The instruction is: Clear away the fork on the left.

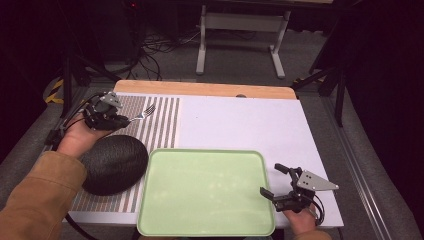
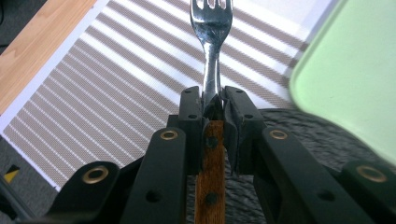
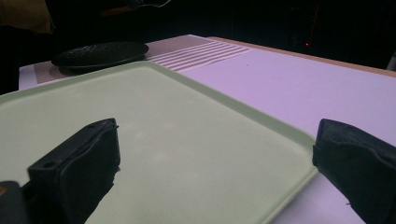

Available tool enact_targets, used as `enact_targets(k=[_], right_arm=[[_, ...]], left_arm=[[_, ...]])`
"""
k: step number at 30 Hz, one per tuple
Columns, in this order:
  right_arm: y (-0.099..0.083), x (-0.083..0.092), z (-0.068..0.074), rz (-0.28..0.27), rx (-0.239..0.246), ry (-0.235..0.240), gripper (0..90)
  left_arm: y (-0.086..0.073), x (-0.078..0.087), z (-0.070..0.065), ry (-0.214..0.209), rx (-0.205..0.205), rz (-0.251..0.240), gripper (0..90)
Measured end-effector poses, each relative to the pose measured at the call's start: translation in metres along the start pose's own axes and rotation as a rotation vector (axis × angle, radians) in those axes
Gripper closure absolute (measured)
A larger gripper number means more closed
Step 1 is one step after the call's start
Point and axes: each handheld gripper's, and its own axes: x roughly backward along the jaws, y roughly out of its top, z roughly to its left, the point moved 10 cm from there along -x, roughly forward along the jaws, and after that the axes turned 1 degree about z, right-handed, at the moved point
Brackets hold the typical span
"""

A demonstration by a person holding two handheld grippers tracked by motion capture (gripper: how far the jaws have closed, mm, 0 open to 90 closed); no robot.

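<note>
In the high view, the left hand-held gripper (image 1: 122, 120) clamps a shiny metal fork (image 1: 143, 114) beyond the smooth green tray (image 1: 206, 192). In the left gripper view, its wooden handle (image 2: 211, 182) passes between the jaws. In the right gripper view, the right hand-held gripper (image 3: 215, 163) gapes wide over the tray's rounded rim.

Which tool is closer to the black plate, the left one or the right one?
Left. The left tool, gripping a fork, hovers just behind the black plate. The right tool sits open across the green tray, by its right edge.
</note>
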Motion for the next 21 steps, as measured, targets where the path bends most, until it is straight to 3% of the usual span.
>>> enact_targets(k=[9,15,17,21], right_arm=[[0.0,0.0,0.0,0.0,0.0,0.0,1.5],[0.0,0.0,0.001,-0.002,0.002,0.002,1.5],[0.0,0.0,0.0,-0.001,0.002,0.002,1.5],[0.0,0.0,0.001,-0.001,0.001,0.001,1.5]], left_arm=[[0.011,0.009,-0.029,-0.049,0.009,-0.041,78.7],[0.018,0.013,-0.051,-0.105,0.027,-0.087,78.6],[0.021,0.014,-0.063,-0.142,0.048,-0.117,78.6],[0.022,0.012,-0.075,-0.161,0.047,-0.125,78.6]])
